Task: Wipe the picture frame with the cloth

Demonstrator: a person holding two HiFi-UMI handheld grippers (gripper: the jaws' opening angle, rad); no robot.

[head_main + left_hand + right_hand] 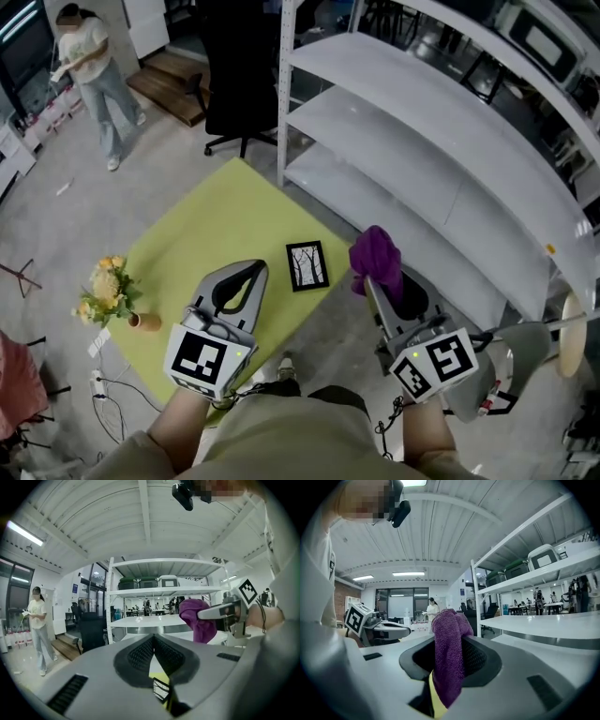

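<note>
A small black picture frame (pixel 307 265) with a white tree print lies flat on the yellow-green table (pixel 216 225), near its right corner. In the left gripper view a corner of the frame (pixel 161 689) shows below the jaws. My right gripper (pixel 373 281) is held above the table's right edge, just right of the frame, shut on a purple cloth (pixel 376 255). The cloth (pixel 448 658) stands up between its jaws and hangs below them. My left gripper (pixel 251 270) hovers left of the frame, jaws shut together with nothing between them.
A vase of yellow flowers (pixel 111 292) stands at the table's left corner. White shelving (pixel 422 159) runs along the right, close behind the table. A black office chair (pixel 239 75) and a standing person (pixel 94 80) are on the floor beyond. Cables (pixel 108 398) lie below the table.
</note>
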